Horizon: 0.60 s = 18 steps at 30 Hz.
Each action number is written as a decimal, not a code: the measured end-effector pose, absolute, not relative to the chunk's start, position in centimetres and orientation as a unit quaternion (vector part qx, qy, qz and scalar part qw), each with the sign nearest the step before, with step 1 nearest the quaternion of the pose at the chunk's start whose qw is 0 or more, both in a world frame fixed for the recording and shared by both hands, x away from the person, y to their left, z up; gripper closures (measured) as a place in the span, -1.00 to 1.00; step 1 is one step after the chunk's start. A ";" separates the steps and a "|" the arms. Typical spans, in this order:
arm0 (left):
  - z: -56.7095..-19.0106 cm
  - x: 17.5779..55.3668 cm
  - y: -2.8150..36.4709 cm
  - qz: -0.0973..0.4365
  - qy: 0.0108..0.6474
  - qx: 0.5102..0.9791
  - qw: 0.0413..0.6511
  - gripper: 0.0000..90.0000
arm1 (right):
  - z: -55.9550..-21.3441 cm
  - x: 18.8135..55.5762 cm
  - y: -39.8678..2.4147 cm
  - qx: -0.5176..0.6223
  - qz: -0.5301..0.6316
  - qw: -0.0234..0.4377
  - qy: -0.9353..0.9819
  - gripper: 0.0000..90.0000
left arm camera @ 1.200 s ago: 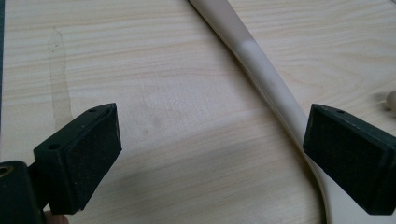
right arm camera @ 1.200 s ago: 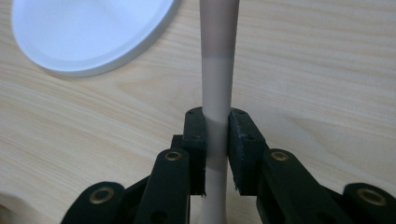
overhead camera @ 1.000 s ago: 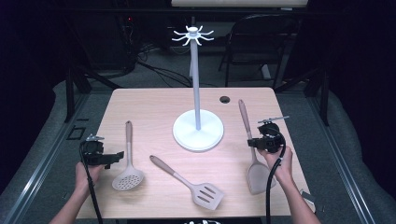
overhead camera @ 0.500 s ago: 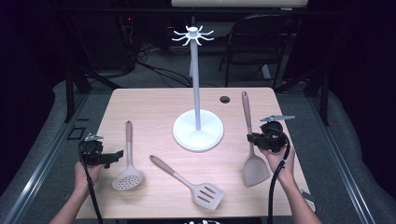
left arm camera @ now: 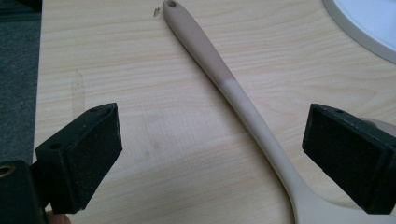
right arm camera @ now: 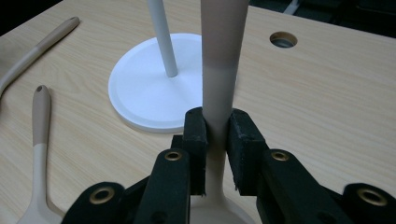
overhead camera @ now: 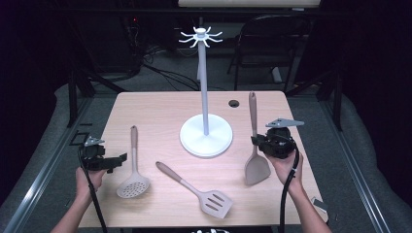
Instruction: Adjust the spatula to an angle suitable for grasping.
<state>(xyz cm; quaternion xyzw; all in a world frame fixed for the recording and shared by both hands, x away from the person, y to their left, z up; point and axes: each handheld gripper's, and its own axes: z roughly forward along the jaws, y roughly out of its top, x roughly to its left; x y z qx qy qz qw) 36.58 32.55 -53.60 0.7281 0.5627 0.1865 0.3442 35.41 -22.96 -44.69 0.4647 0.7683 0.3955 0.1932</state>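
Your right gripper (overhead camera: 257, 141) is clamped on the handle of the solid spatula (overhead camera: 254, 145), just right of the white stand (overhead camera: 206, 138), blade toward you, handle pointing away. Your left gripper (overhead camera: 119, 158) has its jaws wide apart, holding nothing, beside the skimmer (overhead camera: 132, 167) lying flat on the table (overhead camera: 160, 104).

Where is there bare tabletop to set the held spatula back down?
The right gripper clamps the spatula. Bare wood lies behind the white stand, around the cable hole, and at the far left corner beyond the skimmer. The near middle is crowded by the slotted turner.
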 end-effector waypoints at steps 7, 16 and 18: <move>-52.3 36.3 32.5 0.199 0.558 0.724 0.353 -0.90 | -43.9 35.1 -22.2 0.445 0.394 0.214 0.775 0.75; -50.0 36.0 31.4 0.206 0.533 0.732 0.371 -0.92 | -43.8 35.4 -20.3 0.424 0.388 0.217 0.789 0.75; -49.6 36.1 31.1 0.206 0.530 0.731 0.377 -0.92 | -43.8 35.5 -19.9 0.421 0.386 0.216 0.792 0.75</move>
